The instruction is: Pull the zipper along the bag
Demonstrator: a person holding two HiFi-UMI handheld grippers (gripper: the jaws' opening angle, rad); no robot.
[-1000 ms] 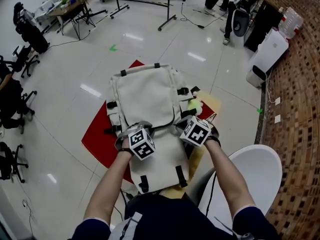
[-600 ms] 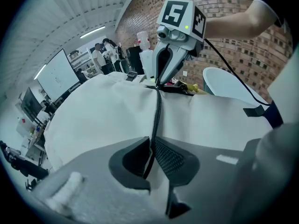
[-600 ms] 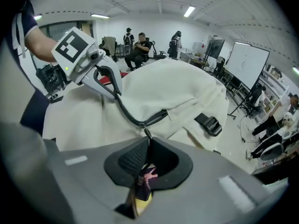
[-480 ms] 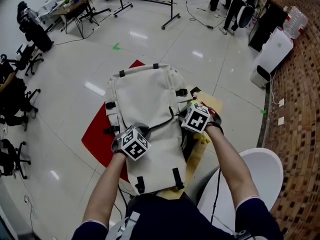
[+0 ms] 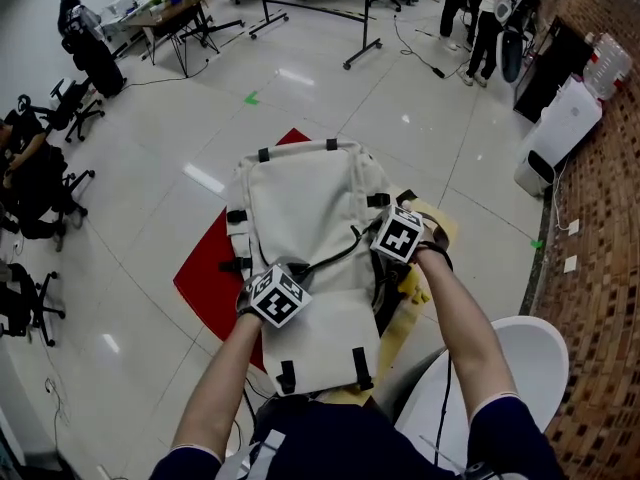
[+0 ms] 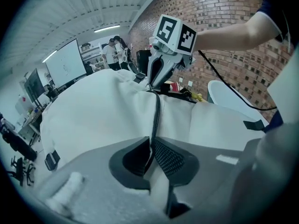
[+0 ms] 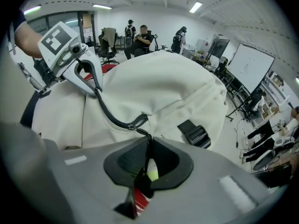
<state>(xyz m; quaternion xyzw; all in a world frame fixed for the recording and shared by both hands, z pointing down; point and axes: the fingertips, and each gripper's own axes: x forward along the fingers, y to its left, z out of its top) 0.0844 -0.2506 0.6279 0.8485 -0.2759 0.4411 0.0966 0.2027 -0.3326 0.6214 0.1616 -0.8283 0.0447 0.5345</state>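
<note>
Lab with tripod stands (image 5: 367,13), office chairs (image 5: 72,116)

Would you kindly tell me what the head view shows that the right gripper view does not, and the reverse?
Only the head view: the brick wall, the white appliance against it and the white chair. Only the right gripper view: the whiteboard and the right gripper, jaws pinching the zipper pull though they have just eased wider. Both: the cream backpack and its dark zipper.
</note>
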